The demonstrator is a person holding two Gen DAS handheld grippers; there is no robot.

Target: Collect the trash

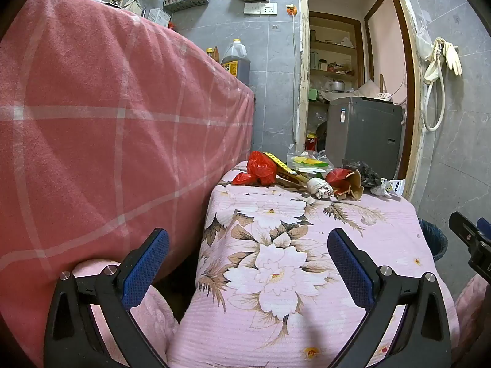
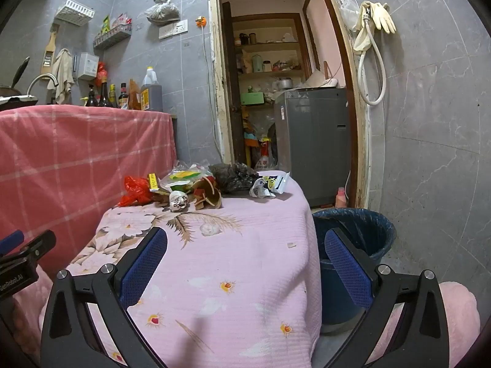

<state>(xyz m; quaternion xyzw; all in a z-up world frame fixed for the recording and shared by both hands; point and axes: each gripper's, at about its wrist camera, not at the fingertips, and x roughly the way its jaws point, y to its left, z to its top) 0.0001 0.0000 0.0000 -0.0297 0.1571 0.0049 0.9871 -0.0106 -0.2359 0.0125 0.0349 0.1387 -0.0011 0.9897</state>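
Trash lies bunched along the far edge of the table (image 2: 233, 263), which is draped in a pink floral cloth. At the far left corner you have a crumpled red plastic bag (image 2: 135, 190) with a yellow strip (image 2: 152, 182) just behind it. Beside those sit a clear packet with yellow-green printing (image 2: 184, 176), a crumpled white paper ball (image 2: 178, 201), and a torn brown-and-red paper cup (image 2: 207, 195) touching the ball. A black crumpled bag (image 2: 233, 178) rests behind the cup, and a white printed wrapper (image 2: 270, 185) lies nearest the far right corner.

Your left gripper (image 1: 248, 263) hovers over the near edge of the table, jaws spread wide with nothing between them — the blue pads (image 1: 144, 270) stand well apart. Your right gripper (image 2: 245, 263) hovers near the table's right edge, jaws likewise wide and empty; its right finger sits in line with the bin. From the left wrist view the same pile shows as the red bag (image 1: 259, 168), ball (image 1: 320, 187) and cup (image 1: 346, 184) in a row.

Just off the table's right edge stands a blue bin (image 2: 368, 245) with a dark liner, on the floor and well below the tabletop. Left of the table a pink checked cloth (image 2: 83, 159) covers a counter carrying bottles (image 2: 106, 93). Beyond the far edge, a grey washing machine (image 2: 313, 141) stands in a doorway — rubber gloves (image 2: 376, 20) hang on the tiled wall to its right.
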